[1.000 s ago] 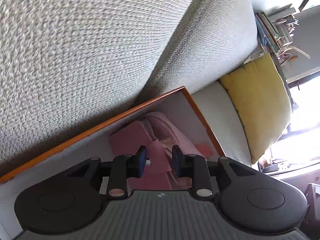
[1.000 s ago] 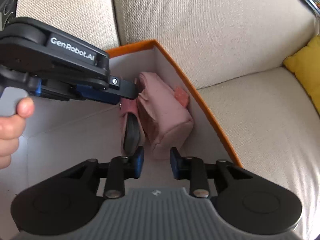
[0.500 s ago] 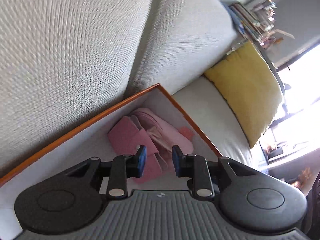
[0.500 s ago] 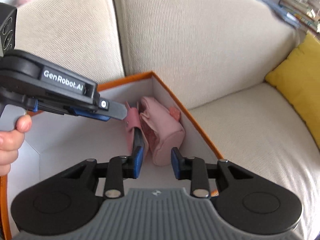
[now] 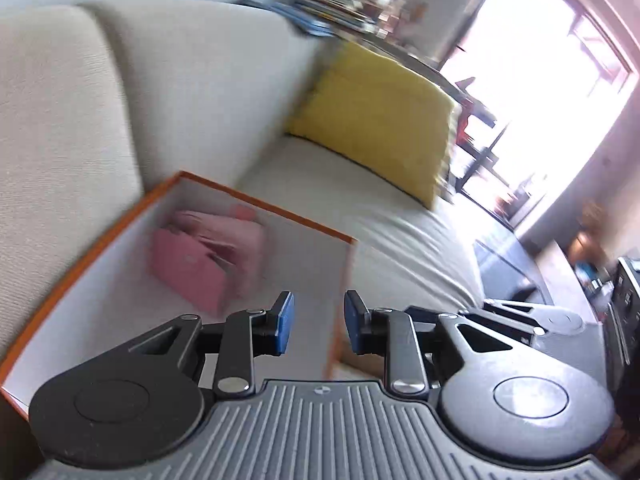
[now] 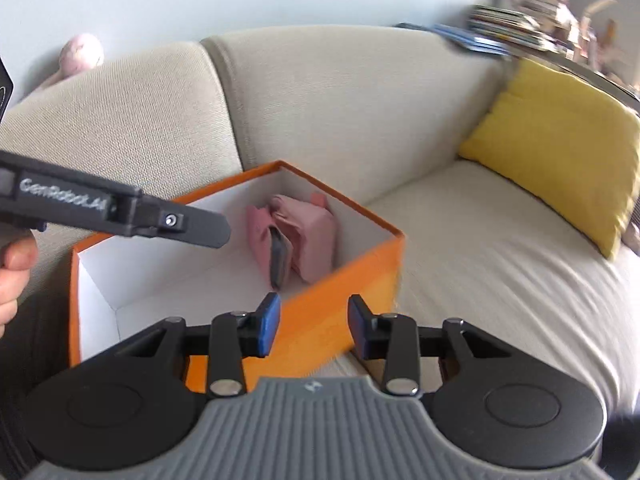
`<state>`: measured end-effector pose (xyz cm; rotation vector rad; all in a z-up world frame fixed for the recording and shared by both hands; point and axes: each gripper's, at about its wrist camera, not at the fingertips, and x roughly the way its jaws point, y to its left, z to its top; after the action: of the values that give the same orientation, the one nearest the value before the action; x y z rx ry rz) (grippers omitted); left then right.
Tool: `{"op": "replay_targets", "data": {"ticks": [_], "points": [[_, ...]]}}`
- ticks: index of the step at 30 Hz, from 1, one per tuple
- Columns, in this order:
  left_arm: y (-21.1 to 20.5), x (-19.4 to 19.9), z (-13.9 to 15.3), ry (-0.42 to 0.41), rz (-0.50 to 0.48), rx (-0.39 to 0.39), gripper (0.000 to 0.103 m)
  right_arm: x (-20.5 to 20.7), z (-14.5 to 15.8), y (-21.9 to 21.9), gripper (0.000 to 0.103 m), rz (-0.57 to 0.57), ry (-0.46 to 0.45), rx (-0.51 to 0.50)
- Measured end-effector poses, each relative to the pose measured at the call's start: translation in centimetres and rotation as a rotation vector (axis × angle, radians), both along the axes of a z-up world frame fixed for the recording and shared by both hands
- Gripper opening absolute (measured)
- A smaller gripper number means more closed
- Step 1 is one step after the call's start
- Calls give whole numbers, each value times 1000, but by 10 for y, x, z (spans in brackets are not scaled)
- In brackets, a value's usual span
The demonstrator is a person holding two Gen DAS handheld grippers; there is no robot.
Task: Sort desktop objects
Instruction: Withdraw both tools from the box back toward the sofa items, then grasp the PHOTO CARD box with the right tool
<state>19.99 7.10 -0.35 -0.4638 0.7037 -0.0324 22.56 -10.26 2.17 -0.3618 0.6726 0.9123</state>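
L tool [image 5: 316, 322]: blue pads apart w/ a narrow gap, nothing between them; it hangs above the near part of the orange box [image 5: 280, 212], pointing down at a slant. R tool [image 6: 314, 324]: jaws opening, moderate gap, nothing held; through the gap only the box's orange outer wall shows. R wrist view also shows the L tool from the side at 9 o'clock, black finger reaching in over the box's left wall, w/ a person's hand [image 6: 14, 276] on its handle at the left edge. Box sits on a beige sofa [image 6: 480, 264], open top, white inside, back corner against the backrest. Task's things: pink pouch [image 6: 310, 228] stands in the box's far corner, at 12 o'clock from the R tool; just beside it on its left a pink case [image 6: 260, 236] on edge, touching the pouch, w/ a dark flat item [image 6: 278, 256] tucked against its front – cannot tell what it is. In L wrist view the same pink things lie at 10 o'clock from the tool, blurred. Neither tool touches them. Yellow cushion [image 6: 560, 140] at 2 o'clock on the sofa's right end, well apart from the box. Stack of books [image 6: 504, 28] behind the backrest at 1 o'clock. Pink soft toy [image 6: 80, 54] over the backrest at 10 o'clock. Bright window [image 5: 540, 80] at 2 o'clock in L wrist view.
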Motion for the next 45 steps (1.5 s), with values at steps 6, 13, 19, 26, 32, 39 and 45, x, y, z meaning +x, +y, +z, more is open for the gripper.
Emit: {"op": "replay_targets", "data": {"ticks": [6, 13, 19, 26, 32, 39, 45], "points": [[-50, -25, 12, -35, -189, 64, 31, -18, -17, -58, 40, -176, 45, 42], [-100, -43, -3, -5, -331, 114, 31, -49, -43, -135, 40, -407, 107, 58], [-133, -36, -39, 94, -421, 135, 31, -72, -83, -164, 40, -468, 189, -16], [-157, -48, -79, 209, -497, 203, 31, -87, -128, -148, 47, -391, 170, -164], [-163, -54, -90, 276, -559, 241, 31, -84, -140, -130, 49, -269, 152, -298], [-175, -64, -101, 252, -628, 354, 34, -81, -152, -123, 51, -269, 69, -389], [-182, -66, -105, 282, -736, 359, 40, -67, -125, -148, 29, -283, 158, -300]]}}
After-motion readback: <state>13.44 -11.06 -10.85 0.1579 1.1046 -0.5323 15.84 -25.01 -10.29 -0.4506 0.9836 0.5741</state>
